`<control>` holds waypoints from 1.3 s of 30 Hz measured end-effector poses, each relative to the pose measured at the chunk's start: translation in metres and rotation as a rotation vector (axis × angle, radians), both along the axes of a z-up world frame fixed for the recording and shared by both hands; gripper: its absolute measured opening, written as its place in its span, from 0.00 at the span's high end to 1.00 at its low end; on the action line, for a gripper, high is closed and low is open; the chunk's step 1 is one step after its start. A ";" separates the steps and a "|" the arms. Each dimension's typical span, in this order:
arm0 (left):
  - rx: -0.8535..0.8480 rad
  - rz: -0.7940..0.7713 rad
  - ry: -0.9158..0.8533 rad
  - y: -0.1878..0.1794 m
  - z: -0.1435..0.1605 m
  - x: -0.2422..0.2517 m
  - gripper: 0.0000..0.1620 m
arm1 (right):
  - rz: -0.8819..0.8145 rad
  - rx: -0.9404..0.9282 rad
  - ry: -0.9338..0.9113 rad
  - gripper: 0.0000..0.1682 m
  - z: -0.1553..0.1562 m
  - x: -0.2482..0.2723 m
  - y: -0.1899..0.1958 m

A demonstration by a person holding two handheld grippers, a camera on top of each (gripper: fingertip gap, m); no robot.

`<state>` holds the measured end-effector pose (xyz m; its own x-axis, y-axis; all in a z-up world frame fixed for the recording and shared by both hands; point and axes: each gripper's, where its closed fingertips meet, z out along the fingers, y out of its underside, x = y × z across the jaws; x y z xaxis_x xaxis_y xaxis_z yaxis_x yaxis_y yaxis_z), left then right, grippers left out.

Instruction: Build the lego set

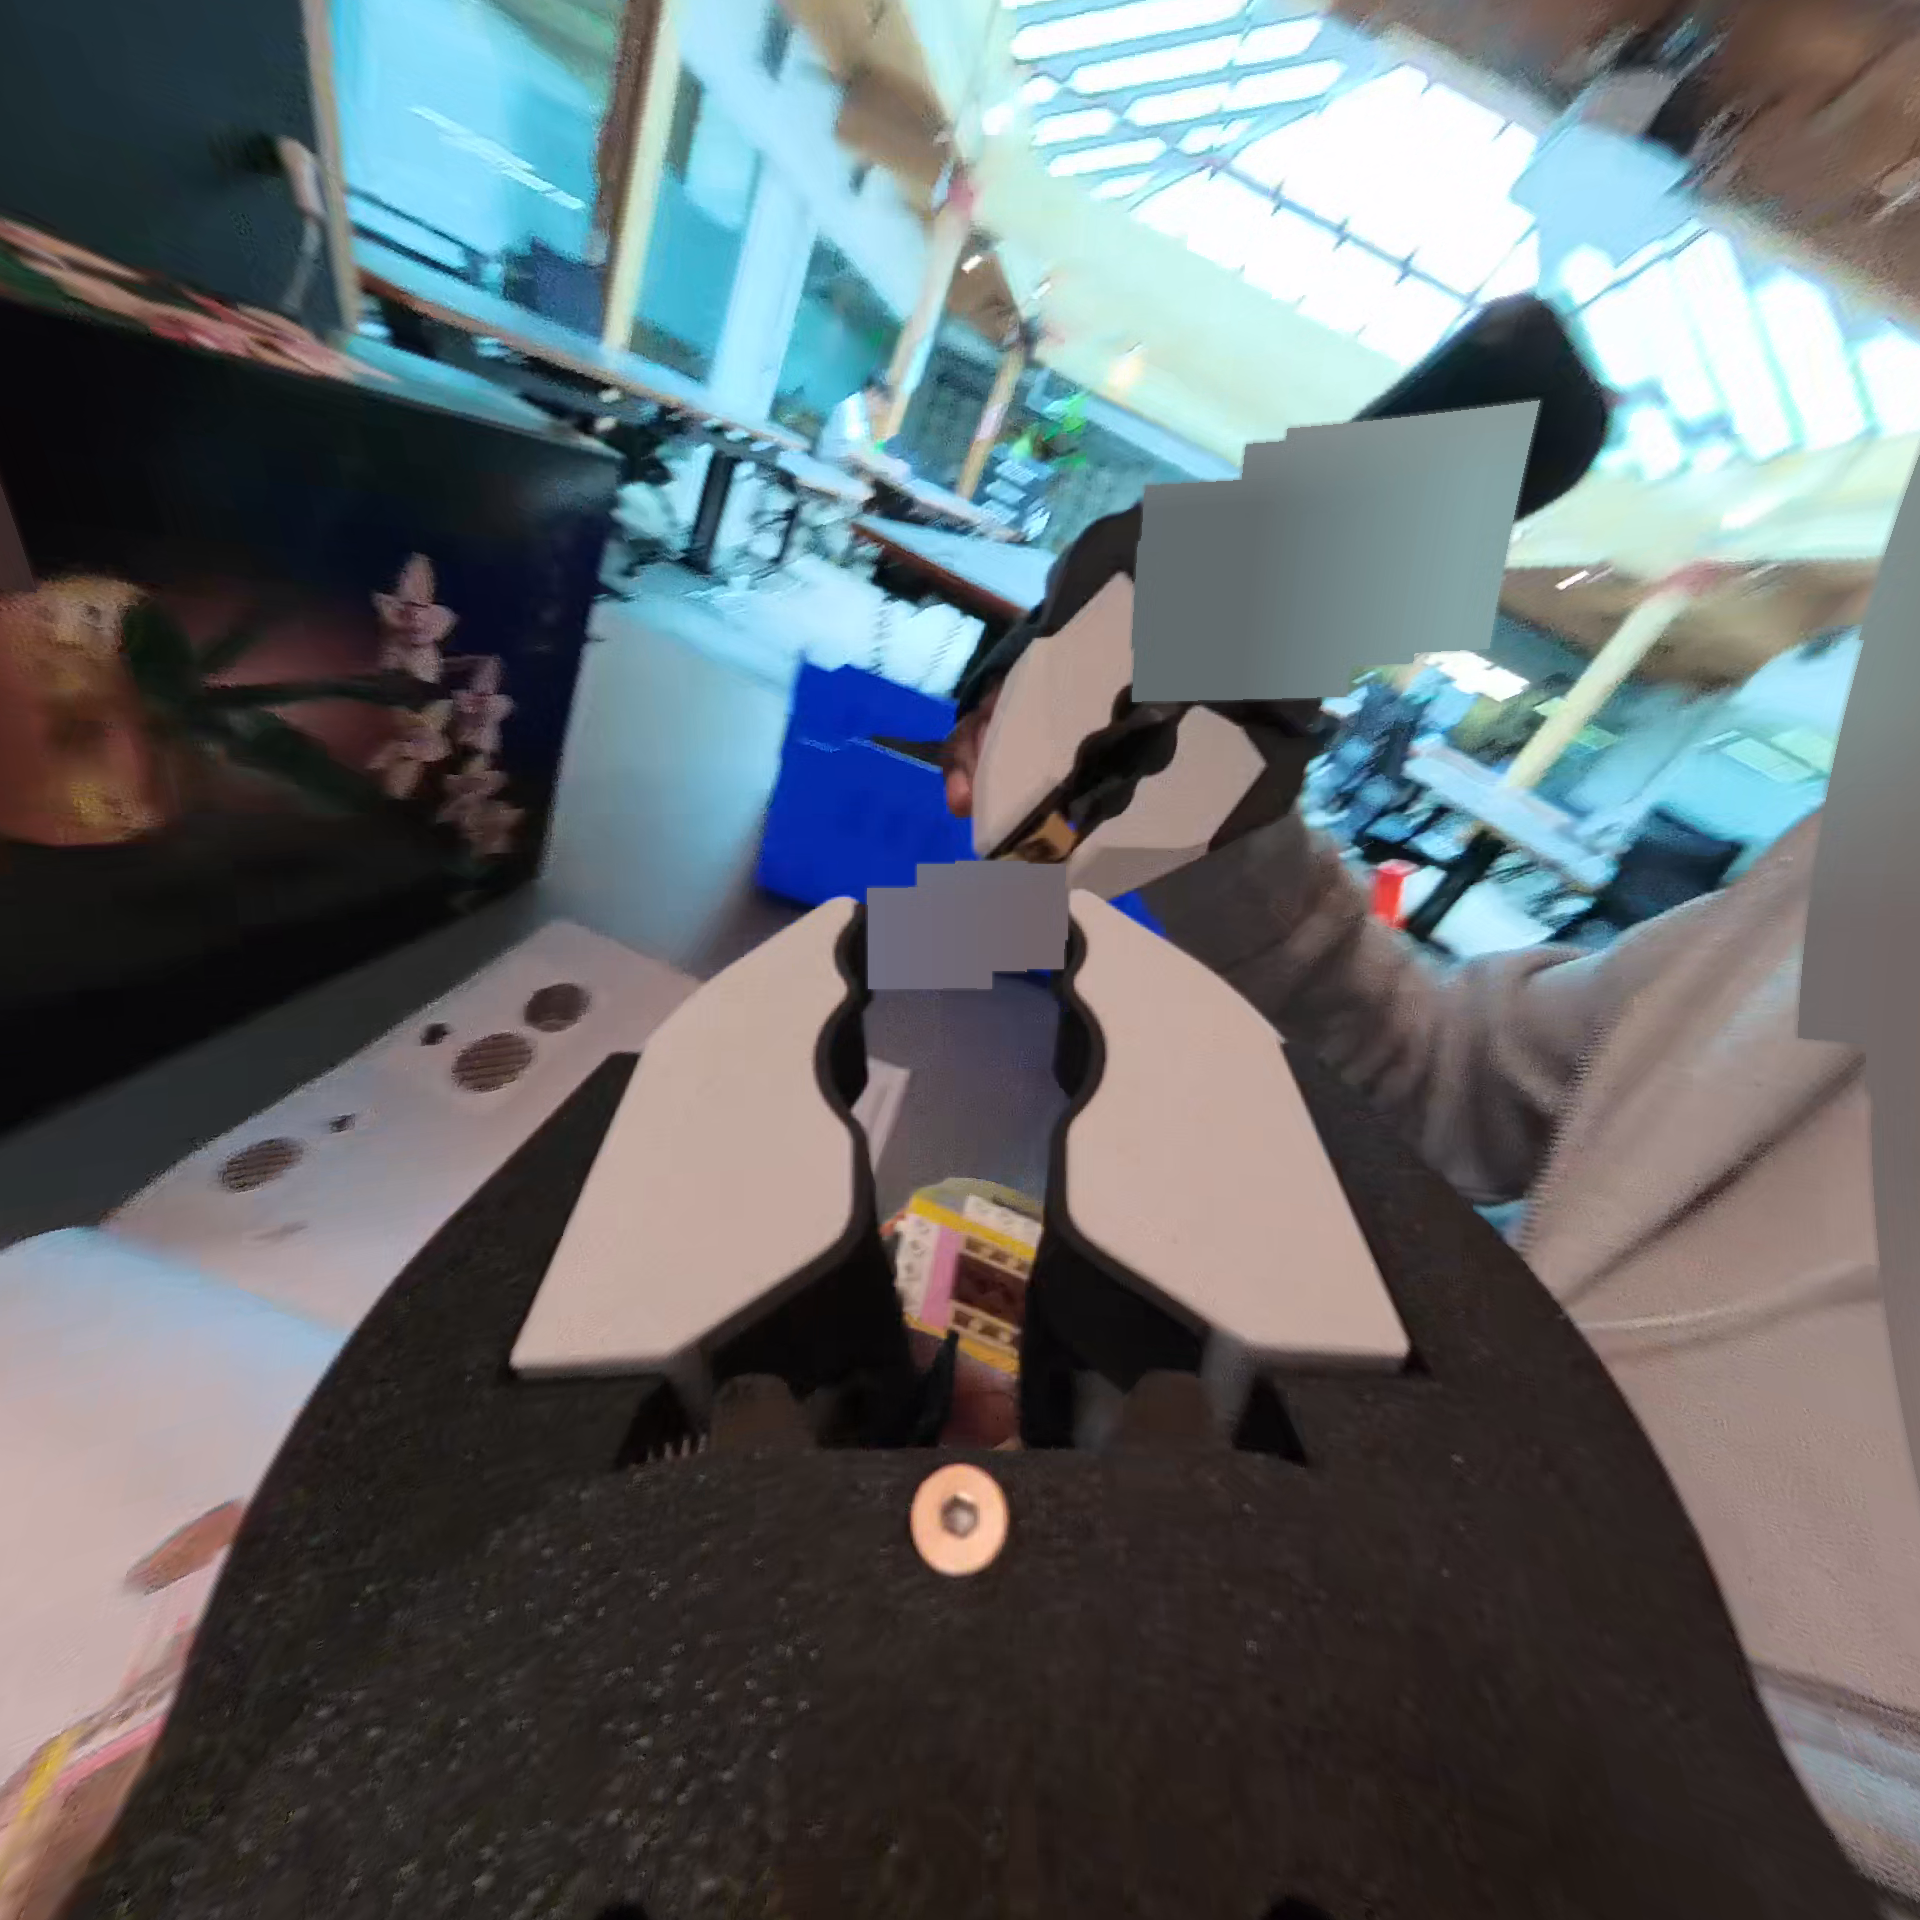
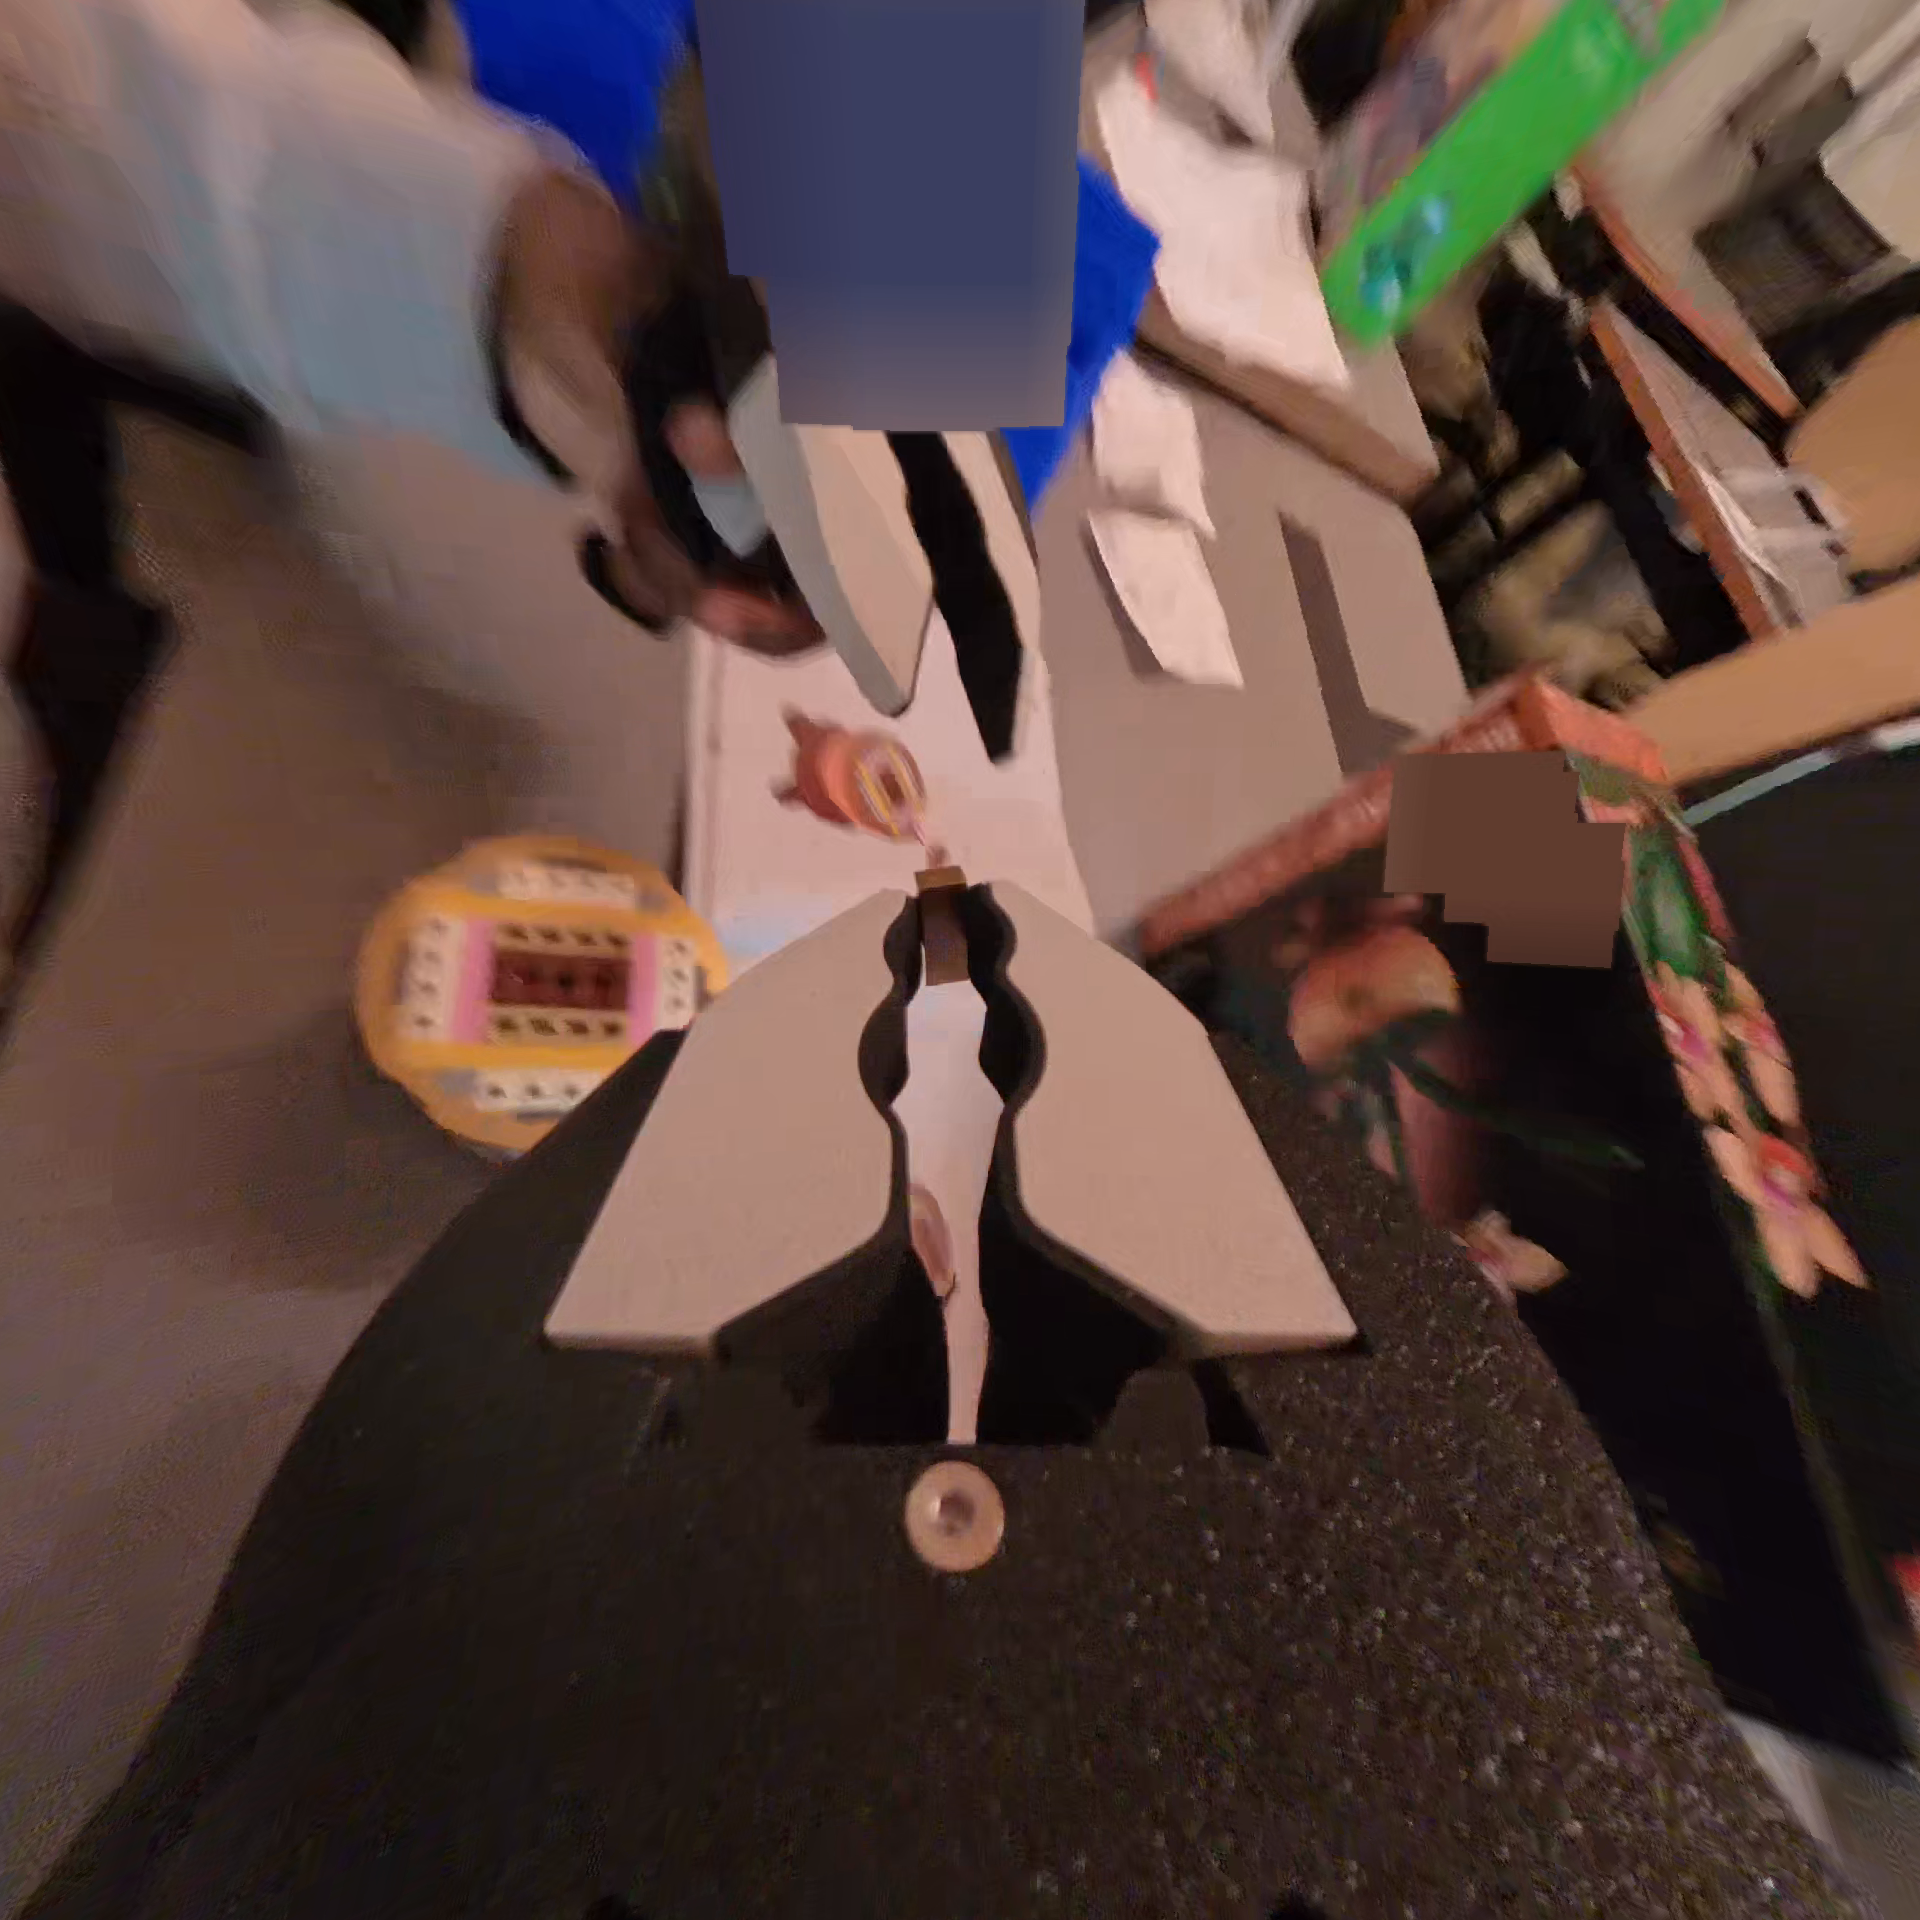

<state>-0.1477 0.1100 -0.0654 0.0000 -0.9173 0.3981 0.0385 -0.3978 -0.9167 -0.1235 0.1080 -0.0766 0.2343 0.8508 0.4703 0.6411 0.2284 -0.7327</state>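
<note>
Grey table (image 2: pixel 260 1195); brown piece (image 2: pixel 942 935) points along fingers (image 2: pixel 1091 1091).

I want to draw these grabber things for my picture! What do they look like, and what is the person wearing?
Each gripper, left and right, has two pale grey, wedge-shaped fingers with wavy black inner edges. They sit on a rough, speckled black base with one round silver screw in the middle. No cables show. The person wears a light grey long sleeve.
</note>
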 end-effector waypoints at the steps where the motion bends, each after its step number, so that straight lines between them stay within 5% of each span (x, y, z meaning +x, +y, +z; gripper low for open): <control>1: 0.027 0.027 0.034 -0.001 0.001 0.003 0.82 | -0.051 0.053 -0.072 0.95 -0.002 0.003 0.005; 9: -0.030 0.158 0.050 0.001 -0.001 0.032 0.89 | -0.283 0.549 -0.468 0.95 0.005 0.008 0.023; 19: 0.004 0.198 0.055 0.007 -0.002 0.032 0.96 | -0.308 0.647 -0.543 0.95 0.006 0.005 0.025; 23: -0.250 0.033 -0.074 0.002 0.004 0.020 0.97 | -0.242 0.485 -0.414 0.82 0.001 0.012 0.016; 26: -0.530 -0.172 -0.202 -0.006 0.016 0.006 0.97 | -0.029 0.337 -0.113 0.78 0.006 0.002 -0.006; 29: -0.742 -0.312 -0.275 -0.012 0.021 -0.002 0.97 | 0.103 0.381 0.092 0.79 0.027 -0.009 -0.019; 39: -0.733 -0.378 -0.281 -0.026 0.024 0.002 0.97 | 0.168 -0.102 0.349 0.95 0.025 -0.022 -0.017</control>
<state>-0.1462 0.0843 -0.0412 -0.4397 -0.3484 0.8278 -0.0288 -0.9158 -0.4007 -0.1457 0.0906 -0.0515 0.2187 0.9292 0.2978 0.3095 0.2234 -0.9243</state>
